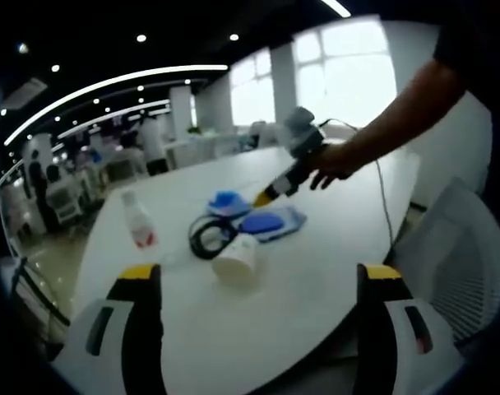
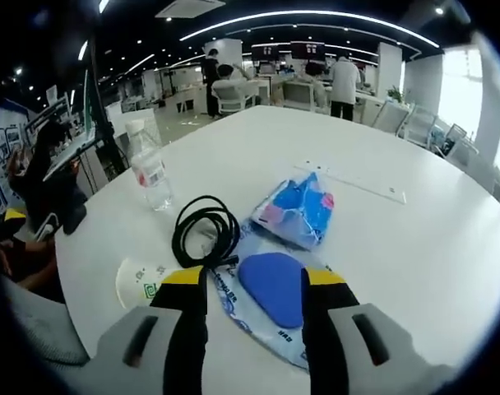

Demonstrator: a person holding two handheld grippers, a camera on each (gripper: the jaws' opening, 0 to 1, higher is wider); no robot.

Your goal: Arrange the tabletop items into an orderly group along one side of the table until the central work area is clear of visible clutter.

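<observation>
Over the desk [image 2: 414, 247] centre, my right gripper [image 2: 254, 284] hovers, fingers spread and empty, astride the blue pad [image 2: 275, 288]. Next I judge: descend, pinch it. My left gripper [image 1: 262, 284] waits spread wide, holding nothing.

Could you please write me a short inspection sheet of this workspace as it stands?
Surface: large white table, items clustered mid-table.
Job's things: clear plastic water bottle upright; white paper cup on its side; flat blue oval pad on a clear plastic sleeve; crumpled blue-and-pink plastic packet.
Clutter: nothing seen beyond these.
Grippers: left tongs open, empty; right tongs open, jaws either side of the pad.
Cables: coiled black cable beside the sleeve.
Surroundings: open office, people at desks, white mesh chair.
</observation>
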